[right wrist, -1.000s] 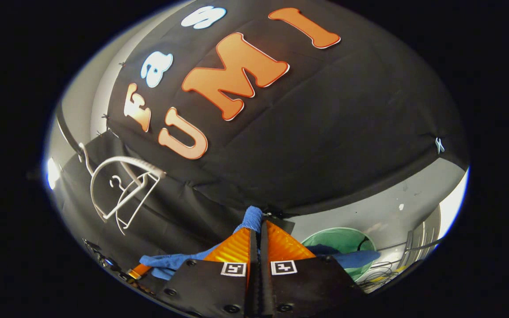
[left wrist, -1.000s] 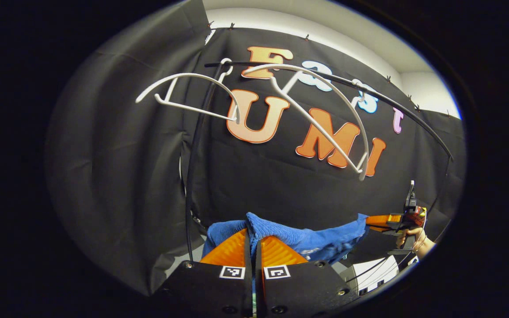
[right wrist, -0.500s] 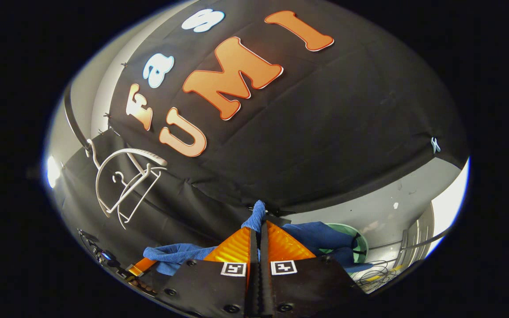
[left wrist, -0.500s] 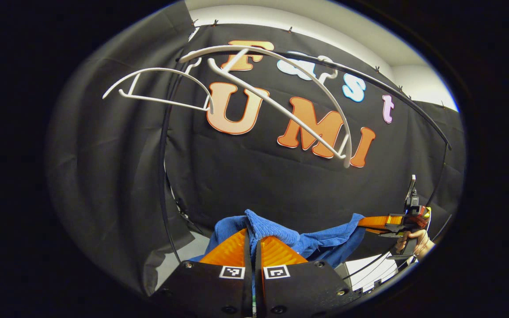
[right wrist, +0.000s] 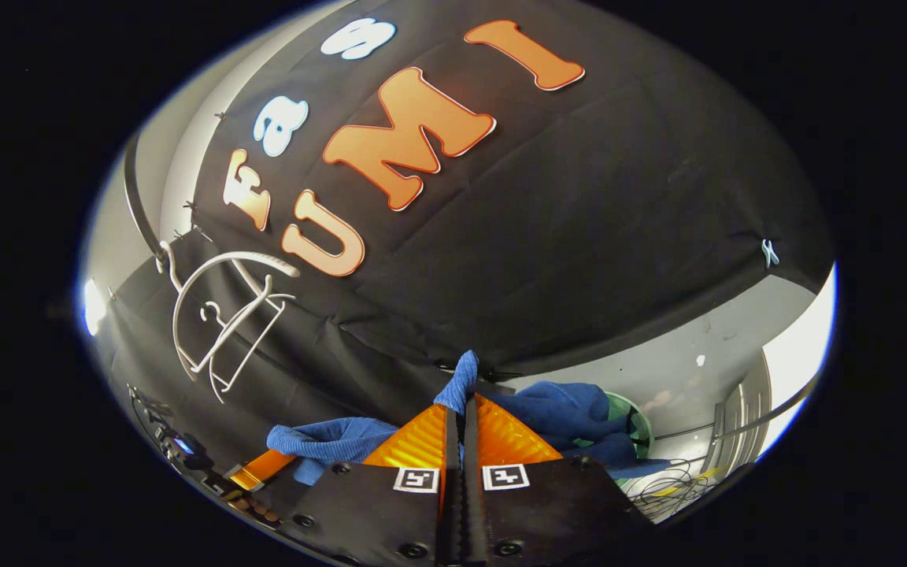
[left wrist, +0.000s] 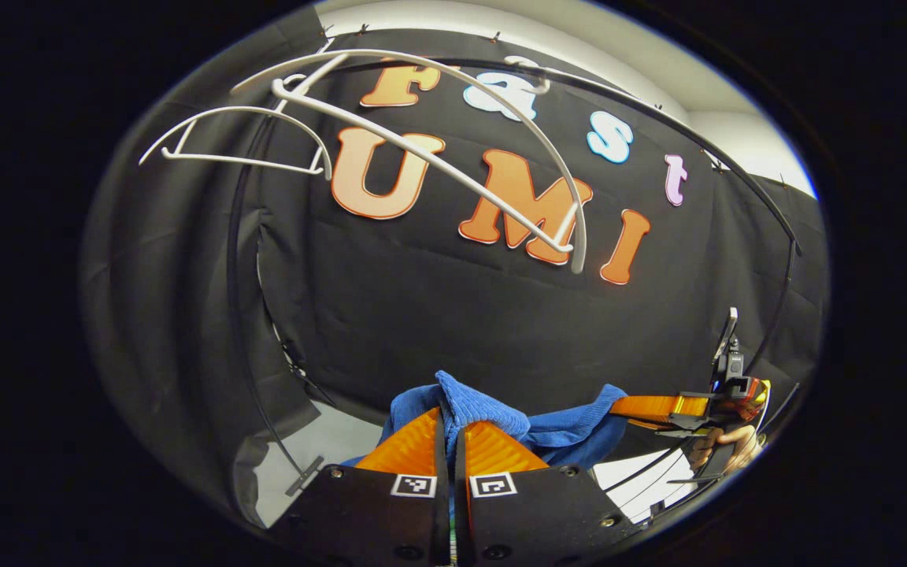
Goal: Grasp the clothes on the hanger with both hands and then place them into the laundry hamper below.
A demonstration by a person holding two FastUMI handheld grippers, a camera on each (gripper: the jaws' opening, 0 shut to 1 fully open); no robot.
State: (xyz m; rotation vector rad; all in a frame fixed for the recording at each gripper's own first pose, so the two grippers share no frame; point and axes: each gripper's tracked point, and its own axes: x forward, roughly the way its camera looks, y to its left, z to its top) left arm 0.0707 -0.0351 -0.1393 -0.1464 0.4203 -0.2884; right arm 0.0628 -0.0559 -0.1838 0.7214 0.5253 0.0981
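While garment (left wrist: 493, 413) dangles, bare hangers (left wrist: 422, 150) overhead

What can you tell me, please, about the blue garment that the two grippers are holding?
The blue garment looks like a soft, ribbed knit. It is off the white hangers and hangs bunched and sagging between the two grippers. The left gripper pinches a fold that pokes up between its fingers; the right gripper clamps another fold likewise. In the right gripper view, part of it drapes against the green hamper below.
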